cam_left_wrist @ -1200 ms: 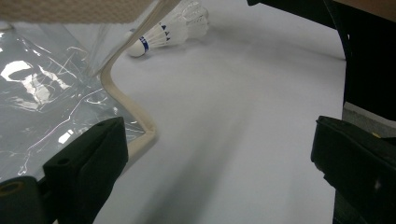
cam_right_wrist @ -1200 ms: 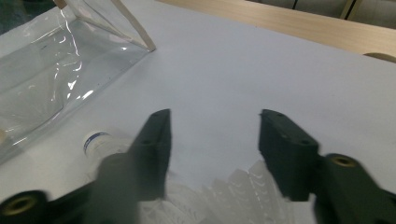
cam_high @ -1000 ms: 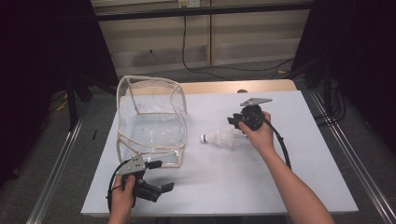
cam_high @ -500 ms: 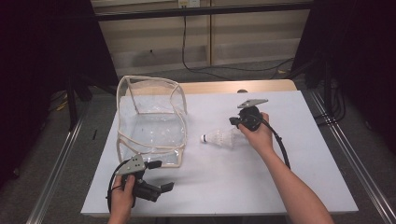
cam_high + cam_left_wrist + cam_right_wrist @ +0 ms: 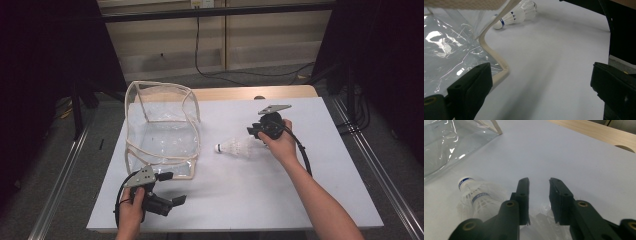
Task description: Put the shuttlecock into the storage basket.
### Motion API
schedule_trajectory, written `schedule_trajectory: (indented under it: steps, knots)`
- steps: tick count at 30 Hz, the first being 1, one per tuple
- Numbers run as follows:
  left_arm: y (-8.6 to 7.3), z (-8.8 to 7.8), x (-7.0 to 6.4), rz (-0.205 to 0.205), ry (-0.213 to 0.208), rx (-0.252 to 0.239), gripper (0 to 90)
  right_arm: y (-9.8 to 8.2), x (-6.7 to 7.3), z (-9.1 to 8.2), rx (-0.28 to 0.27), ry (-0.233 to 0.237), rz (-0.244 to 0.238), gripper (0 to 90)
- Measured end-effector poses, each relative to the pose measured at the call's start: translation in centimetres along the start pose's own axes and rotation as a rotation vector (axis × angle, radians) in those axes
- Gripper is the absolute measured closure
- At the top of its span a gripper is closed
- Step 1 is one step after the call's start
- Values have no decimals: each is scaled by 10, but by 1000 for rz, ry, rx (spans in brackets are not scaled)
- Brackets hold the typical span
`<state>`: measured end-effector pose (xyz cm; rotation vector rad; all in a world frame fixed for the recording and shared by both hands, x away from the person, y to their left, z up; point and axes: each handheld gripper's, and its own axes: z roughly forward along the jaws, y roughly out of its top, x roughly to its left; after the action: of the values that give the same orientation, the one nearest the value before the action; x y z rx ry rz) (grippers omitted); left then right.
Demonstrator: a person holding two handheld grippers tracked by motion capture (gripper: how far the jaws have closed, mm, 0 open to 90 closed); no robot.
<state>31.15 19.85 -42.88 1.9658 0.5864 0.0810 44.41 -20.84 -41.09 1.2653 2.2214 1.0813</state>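
Right tool (image 5: 254, 133) jaws just been opening up again, sitting now w/ a narrow gap right over the shuttlecock (image 5: 237, 147) feathers, not clearly pinching anything, prob re-gripping. Shuttlecock lying on its side btw right tool and clear zip bag (image 5: 161, 131), cork end pointing at the bag, so still waiting to go in imo. Left tool (image 5: 170, 192) spread wide, resting by the bag's near corner, holding nothing. Pale grey surface (image 5: 240, 190) over a wooden top (image 5: 235, 93); dark curtains and cables hanging around the back.
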Motion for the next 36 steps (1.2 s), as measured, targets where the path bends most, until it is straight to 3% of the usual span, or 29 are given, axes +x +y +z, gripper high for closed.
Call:
schedule_trajectory:
  steps: [7, 10, 13, 16, 24, 26, 29, 36]
  knots:
    - [0, 1, 0, 2, 5, 4, 42, 0, -5, -13, 30, -5, -17, 518]
    - [0, 1, 0, 0, 5, 1, 42, -1, -5, -17, 64, -9, -54, 507]
    - [0, 1, -1, -1, 4, -1, 42, -4, -6, -20, 95, -16, -94, 609]
    - [0, 1, -1, 1, 8, 6, 42, -7, -6, -22, 129, -9, -99, 684]
    - [0, 0, -1, 1, 7, 4, 42, -11, -8, -30, 110, -6, -90, 738]
    - [0, 0, -1, 1, 7, 3, 42, -11, -10, -33, 101, -5, -81, 787]
    - [0, 0, -1, -2, 7, 0, 42, -13, -14, -39, 80, 19, -58, 869]
    - [1, 0, -2, 1, 7, -1, 42, -21, -18, -55, 50, 51, -30, 900]
